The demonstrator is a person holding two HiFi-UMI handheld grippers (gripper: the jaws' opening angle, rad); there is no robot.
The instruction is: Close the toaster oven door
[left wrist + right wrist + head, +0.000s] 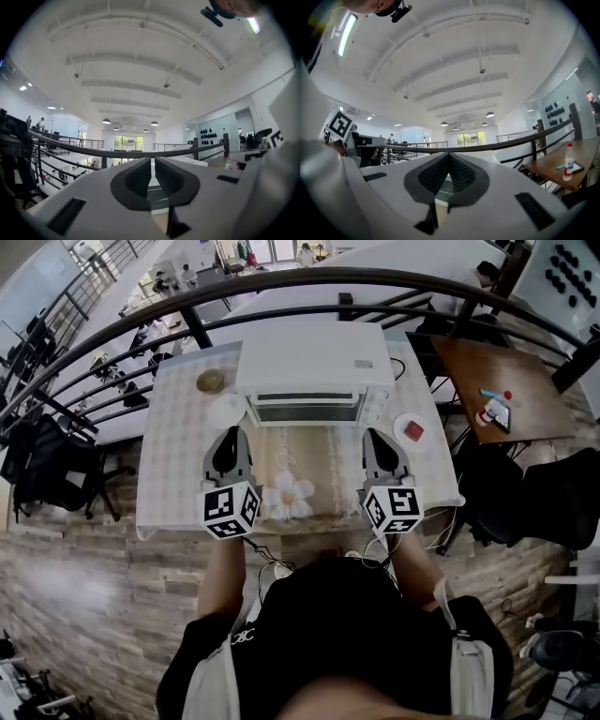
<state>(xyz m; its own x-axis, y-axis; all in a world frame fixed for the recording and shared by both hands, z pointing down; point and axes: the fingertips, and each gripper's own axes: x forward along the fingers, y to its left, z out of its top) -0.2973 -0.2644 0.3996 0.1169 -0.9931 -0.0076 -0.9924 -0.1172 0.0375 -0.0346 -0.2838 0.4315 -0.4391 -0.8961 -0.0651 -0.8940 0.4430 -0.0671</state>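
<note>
On the surface [178, 460], the toaster oven [314, 367] door [307, 410] looks fully closed, the task apparently done; the left hand-held gripper [230, 432] and right hand-held gripper [375, 434] hover clear, jaws pressed together, empty.

Bright, even daylight and ceiling lamps [107, 121] light all views; strong fisheye bending, dark corners, softly blurred close foreground.
</note>
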